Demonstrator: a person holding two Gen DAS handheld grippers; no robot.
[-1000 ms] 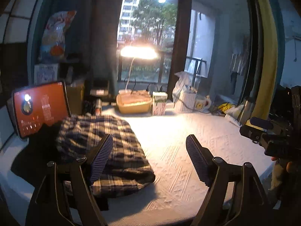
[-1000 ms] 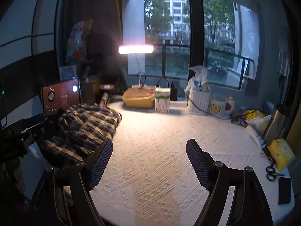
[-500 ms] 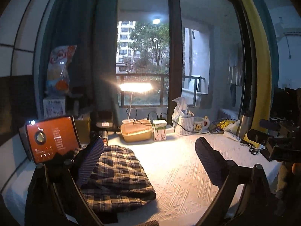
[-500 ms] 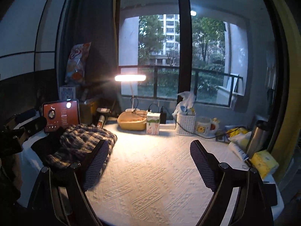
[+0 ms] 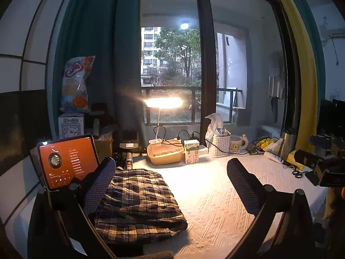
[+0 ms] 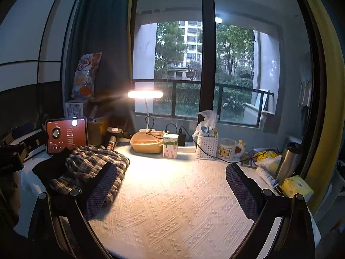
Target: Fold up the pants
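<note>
Left wrist view: the plaid pants (image 5: 138, 202) are seen folded into a thick bundle on the white textured tablecloth (image 5: 215, 205), the long axis running from the near table edge back toward the lit desk lamp (image 5: 163, 103). A rounded fold faces the open middle of the table; the far end points toward the lamp. A dark cloth (image 6: 51, 168) is seen under the bundle on the side away from the lamp's light.

To the lamp-lit side of the pants a wide stretch of bare tablecloth is left open as far as the right table edge, where scissors (image 5: 297, 173) and a steel flask (image 5: 286, 143) are placed.

Behind the pants, below the lamp, a beige tub (image 5: 165, 153) is seen with something pale inside that cannot be made out. Beside it stand a milk carton (image 5: 191, 151), a white basket (image 5: 220, 145) stuffed with a plastic bag and small items, and a mug (image 5: 236, 146). An orange-lit tablet (image 5: 66, 161) is propped just beside the pants.

The left gripper (image 5: 170, 185) has just been opening; its jaws are spread wide with nothing gripped, the pants lying below them. The right gripper (image 6: 171, 191) likewise has been opening and is spread wide over bare cloth.
</note>
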